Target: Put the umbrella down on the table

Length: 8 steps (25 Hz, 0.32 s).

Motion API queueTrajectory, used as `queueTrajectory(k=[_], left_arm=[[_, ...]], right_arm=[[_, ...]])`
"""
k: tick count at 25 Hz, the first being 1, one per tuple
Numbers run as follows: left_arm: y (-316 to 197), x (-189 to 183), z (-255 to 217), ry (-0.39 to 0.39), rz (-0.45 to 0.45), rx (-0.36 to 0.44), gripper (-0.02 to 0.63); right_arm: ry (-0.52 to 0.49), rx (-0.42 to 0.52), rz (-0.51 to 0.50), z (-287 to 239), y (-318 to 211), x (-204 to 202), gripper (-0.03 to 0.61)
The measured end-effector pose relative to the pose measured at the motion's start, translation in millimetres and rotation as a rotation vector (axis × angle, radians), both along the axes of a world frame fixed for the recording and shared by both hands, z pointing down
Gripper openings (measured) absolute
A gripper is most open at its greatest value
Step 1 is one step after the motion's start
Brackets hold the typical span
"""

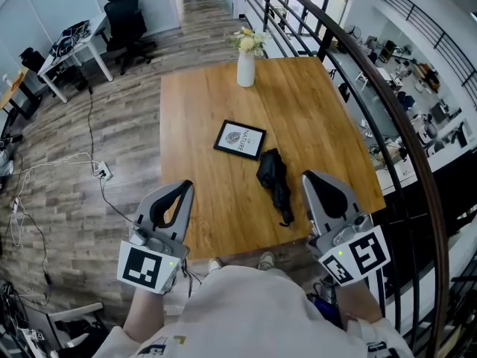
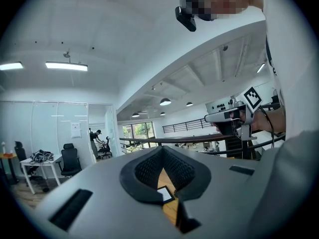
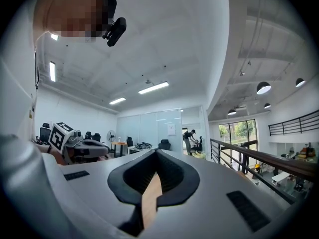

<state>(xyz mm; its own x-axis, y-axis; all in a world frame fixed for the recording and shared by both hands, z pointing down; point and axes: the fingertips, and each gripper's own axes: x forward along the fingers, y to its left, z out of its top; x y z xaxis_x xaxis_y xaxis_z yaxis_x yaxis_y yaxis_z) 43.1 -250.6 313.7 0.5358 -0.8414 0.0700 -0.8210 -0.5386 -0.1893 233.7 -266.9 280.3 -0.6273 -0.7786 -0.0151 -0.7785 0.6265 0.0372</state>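
Note:
A black folded umbrella (image 1: 275, 181) lies flat on the wooden table (image 1: 313, 110), near its front edge and apart from both grippers. My left gripper (image 1: 186, 186) is held at the table's near left corner, jaws shut with nothing between them. At the near right corner, to the right of the umbrella's lower end, my right gripper (image 1: 307, 176) is also shut and empty. In the left gripper view the left gripper (image 2: 162, 149) shows its jaws meeting over a strip of table. The right gripper view shows the right gripper (image 3: 155, 151) with its jaws closed the same way.
A framed picture (image 1: 240, 139) lies just left of the umbrella. A white vase with flowers (image 1: 246, 66) stands at the far edge. A dark curved railing (image 1: 387, 118) runs along the table's right side. Office chairs (image 1: 127, 21) and floor cables (image 1: 97, 171) are to the left.

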Motion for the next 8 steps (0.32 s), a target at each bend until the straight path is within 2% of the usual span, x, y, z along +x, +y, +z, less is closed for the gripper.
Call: queueTrajectory(k=[2,6,8], left_arm=[[-1.5,2.3,1.0,-0.002,0.0,-0.001,0.015],[-6.4,3.1,-2.6,0.007,0.015,0.083,0.015],[-7.5,0.6,6.1,-0.01,0.007,0.063,0.015]], right_arm=[[0.0,-0.004,0.002,1.9,-1.9,2.8,0.026],[-0.001,-0.011,0.013,7.7,-6.0,7.1,0.026],[-0.003,-0.014,0.018,10.4,-7.4,8.4,0.026]])
